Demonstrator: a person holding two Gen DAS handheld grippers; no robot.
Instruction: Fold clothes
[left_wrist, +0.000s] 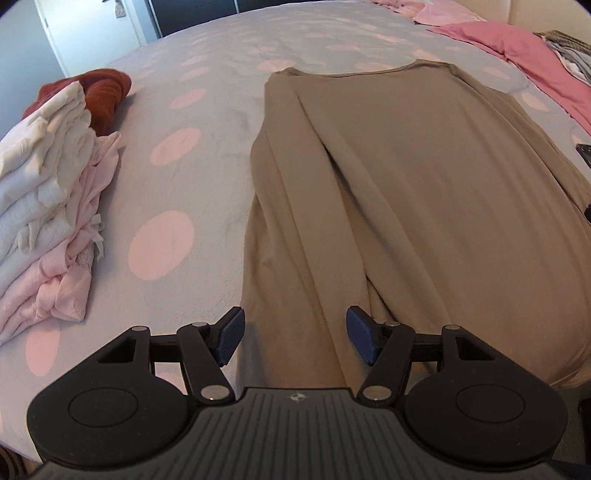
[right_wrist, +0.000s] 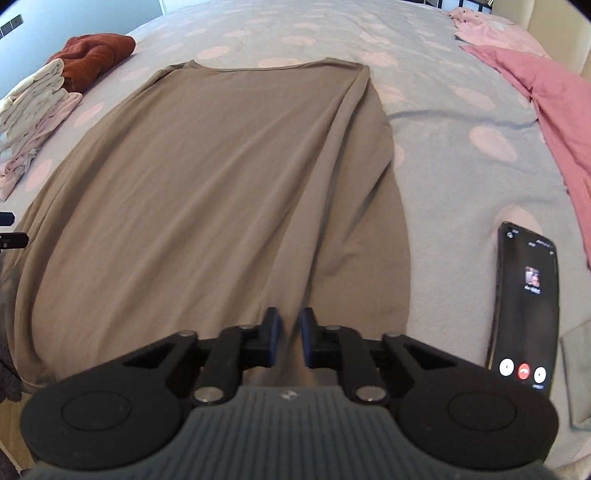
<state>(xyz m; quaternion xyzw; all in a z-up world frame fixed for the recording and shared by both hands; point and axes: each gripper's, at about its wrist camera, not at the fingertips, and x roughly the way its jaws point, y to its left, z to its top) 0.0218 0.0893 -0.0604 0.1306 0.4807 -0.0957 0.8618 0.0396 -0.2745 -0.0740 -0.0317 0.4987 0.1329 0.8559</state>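
Lying flat on the bed (left_wrist: 221, 110), the taupe garment (left_wrist: 406, 184) runs lengthwise away from me, neckline toward the far edge and hem toward the near edge, where my grippers hide the last of it. Its long sides are folded inward, so I cannot make out any sleeves; long soft creases run along the length. The fabric looks thin, smooth and matte.

My left gripper (left_wrist: 293, 338) stands wide open over the garment's left near part, its blue ribbed pads (left_wrist: 231, 334) apart and nothing pressed between them. My right gripper (right_wrist: 290, 341) has its jaws drawn nearly together over the right near part of the cloth; a narrow gap shows between the dark fingers, and I cannot tell whether any fabric is pinched there. In the right wrist view only a sliver of the left gripper shows at the frame's left edge.

The bed cover is pale grey-blue with round pink dots, slightly fuzzy. Near the left edge sits a stack of folded clothes (left_wrist: 48, 221), cream on top and pale pink below, cut off by the frame, with a crumpled rust-red ribbed piece (left_wrist: 107, 96) behind it. Along the right edge lies rumpled pink bedding (right_wrist: 546, 110). A black phone (right_wrist: 524, 306) lies near the right near corner, its screen lit with small round buttons; the text is too small to read.
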